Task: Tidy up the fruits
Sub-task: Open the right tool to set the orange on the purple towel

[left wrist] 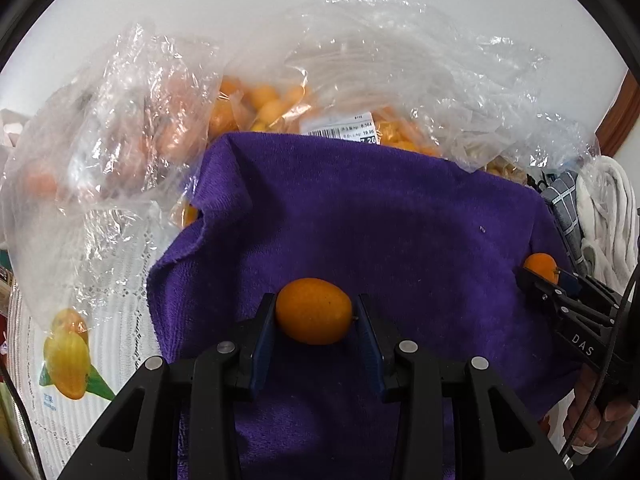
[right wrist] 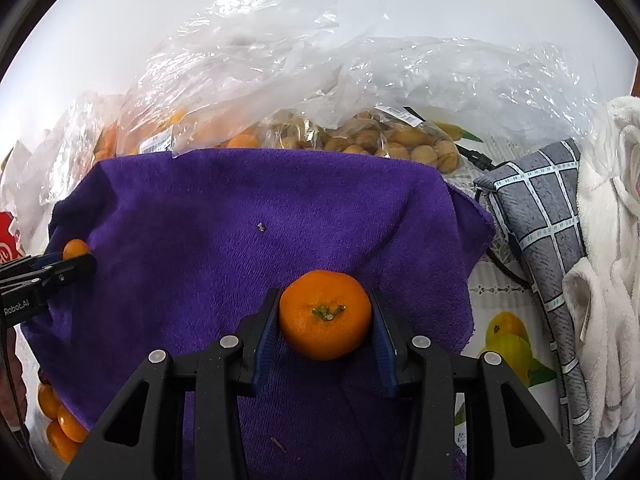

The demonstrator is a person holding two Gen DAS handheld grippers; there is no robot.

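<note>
The towel point(left wrist: 360, 220) hides the bags' point(left wrist: 360, 80) lower parts; the label's point(left wrist: 344, 130) print is too small to read.

An oval fruit point(left wrist: 313, 311) is showing plain deep orange between the blue pads and black arms of the left tool point(left wrist: 314, 316); the rounder fruit point(right wrist: 325, 315) in the right tool point(right wrist: 325, 316) is glowing the same orange — with a green stem star. Under both, the towel point(left wrist: 380, 220) is reading solid purple. Beyond it, clear plastic bags point(left wrist: 256, 108) are holding orange and tan fruits. Right of the right tool, a cloth point(right wrist: 536, 216) is showing grey squares with pale lines, beside white terry fabric point(right wrist: 608, 240). The tabletop cover point(right wrist: 508, 336) is showing white with a yellow fruit print and green leaves.
</note>
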